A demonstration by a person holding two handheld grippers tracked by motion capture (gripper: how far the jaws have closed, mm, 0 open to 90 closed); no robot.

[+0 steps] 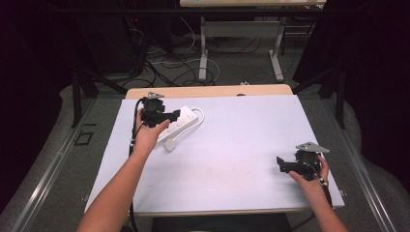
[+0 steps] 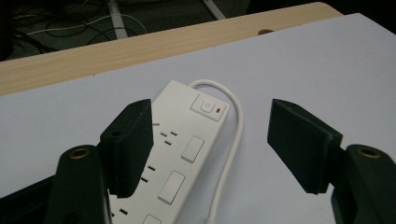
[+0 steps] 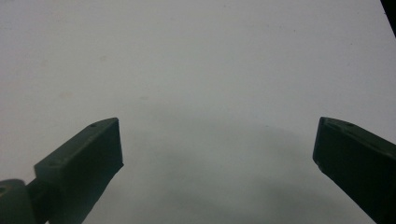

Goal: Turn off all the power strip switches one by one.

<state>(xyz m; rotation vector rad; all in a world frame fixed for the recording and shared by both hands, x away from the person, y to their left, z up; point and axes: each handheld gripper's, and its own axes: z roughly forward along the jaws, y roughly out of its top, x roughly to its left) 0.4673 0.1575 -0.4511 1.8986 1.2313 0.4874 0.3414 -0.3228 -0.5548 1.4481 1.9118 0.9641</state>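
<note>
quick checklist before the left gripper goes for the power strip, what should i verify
1. Left gripper jaws open wide: ok.
2. Power strip between the jaws: not ok, one jaw is over its body and the other is off to the side.
3. White cord out of the closing path: not ok, it loops between the jaws.
4. Right gripper well away, open over bare white mat: ok.
5. Plug loose on the mat: ok.
6. Strip switched off: cannot tell.
</note>
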